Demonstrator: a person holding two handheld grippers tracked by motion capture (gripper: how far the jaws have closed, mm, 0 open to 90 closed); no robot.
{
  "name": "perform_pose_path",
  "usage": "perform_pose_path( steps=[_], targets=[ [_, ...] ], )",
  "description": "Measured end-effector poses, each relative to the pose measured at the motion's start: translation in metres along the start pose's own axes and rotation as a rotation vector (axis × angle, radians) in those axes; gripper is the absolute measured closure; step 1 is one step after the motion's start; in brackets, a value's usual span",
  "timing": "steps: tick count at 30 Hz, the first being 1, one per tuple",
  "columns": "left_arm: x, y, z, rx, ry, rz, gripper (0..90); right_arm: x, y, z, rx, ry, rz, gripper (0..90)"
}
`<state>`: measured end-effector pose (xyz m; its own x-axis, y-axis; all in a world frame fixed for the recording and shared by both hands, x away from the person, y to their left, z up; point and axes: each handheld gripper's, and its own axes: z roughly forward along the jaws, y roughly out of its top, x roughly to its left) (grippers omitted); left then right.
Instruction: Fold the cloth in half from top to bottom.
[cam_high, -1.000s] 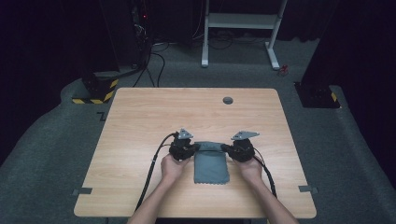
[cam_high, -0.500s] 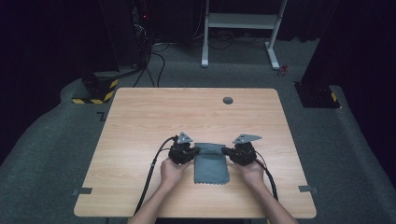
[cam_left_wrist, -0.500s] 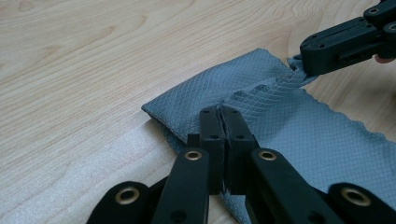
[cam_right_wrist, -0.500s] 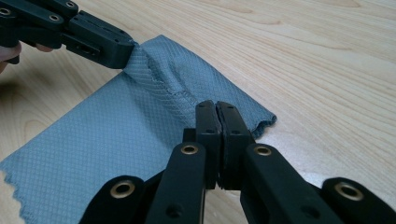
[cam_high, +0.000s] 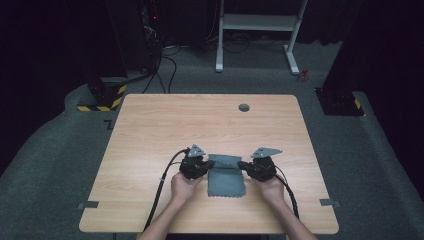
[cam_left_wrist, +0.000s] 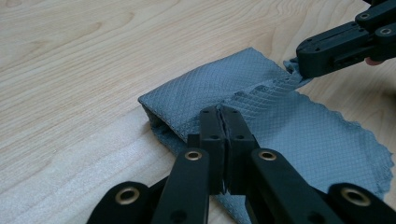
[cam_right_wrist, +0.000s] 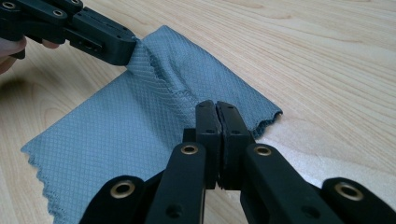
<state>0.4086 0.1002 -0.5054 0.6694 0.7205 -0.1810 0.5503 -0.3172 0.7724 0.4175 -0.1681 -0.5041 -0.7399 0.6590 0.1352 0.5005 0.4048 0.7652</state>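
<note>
Both grippers' fingers (cam_left_wrist: 223, 122) (cam_right_wrist: 216, 116) pinch the folded grey cloth (cam_high: 226, 177), seen close up.

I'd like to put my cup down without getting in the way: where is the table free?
The whole far half of the table is bare wood, save a small dark disc near the far edge. The left and right margins are free too. It is crowded near the front, where both tongs grip the grey cloth.
</note>
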Motion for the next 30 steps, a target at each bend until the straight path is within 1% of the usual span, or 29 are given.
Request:
perform_pose_path(
  steps=[6, 7, 9, 11, 13, 15, 16, 22, 26, 29, 30],
  targets=[
    [-0.003, -0.003, -0.001, 0.006, -0.003, 0.017, 88.4, 0.003, -0.004, -0.005, -0.008, 0.009, -0.002, 88.7],
    [-0.004, -0.004, -0.001, 0.006, -0.006, 0.011, 88.4, 0.003, -0.004, -0.005, -0.008, 0.009, -0.002, 88.7],
    [-0.006, -0.006, -0.002, 0.007, -0.001, 0.018, 88.4, 0.004, -0.005, -0.005, -0.008, 0.012, -0.004, 88.7],
    [-0.008, -0.007, -0.003, 0.012, 0.007, 0.039, 88.4, 0.005, -0.007, -0.006, -0.006, 0.016, -0.004, 88.7],
    [-0.011, -0.009, -0.003, 0.013, 0.01, 0.05, 88.4, 0.006, -0.009, -0.005, -0.003, 0.018, -0.005, 88.7],
    [-0.011, -0.009, -0.004, 0.013, 0.005, 0.049, 88.4, 0.007, -0.011, -0.005, -0.002, 0.016, -0.012, 88.8],
    [-0.011, -0.01, -0.004, 0.013, 0.006, 0.055, 88.4, 0.008, -0.012, -0.006, 0.001, 0.016, -0.013, 88.7],
    [-0.014, -0.014, -0.006, 0.012, -0.002, 0.045, 88.4, 0.011, -0.015, -0.009, -0.003, 0.022, -0.017, 88.8],
    [-0.017, -0.016, -0.007, 0.013, 0.011, 0.067, 88.4, 0.013, -0.016, -0.01, -0.002, 0.026, -0.025, 88.7],
    [-0.02, -0.017, -0.009, 0.015, 0.007, 0.071, 88.4, 0.015, -0.017, -0.011, -0.003, 0.027, -0.026, 88.8],
    [-0.021, -0.017, -0.009, 0.015, 0.004, 0.079, 88.4, 0.015, -0.018, -0.011, -0.002, 0.026, -0.025, 88.7]
  ],
)
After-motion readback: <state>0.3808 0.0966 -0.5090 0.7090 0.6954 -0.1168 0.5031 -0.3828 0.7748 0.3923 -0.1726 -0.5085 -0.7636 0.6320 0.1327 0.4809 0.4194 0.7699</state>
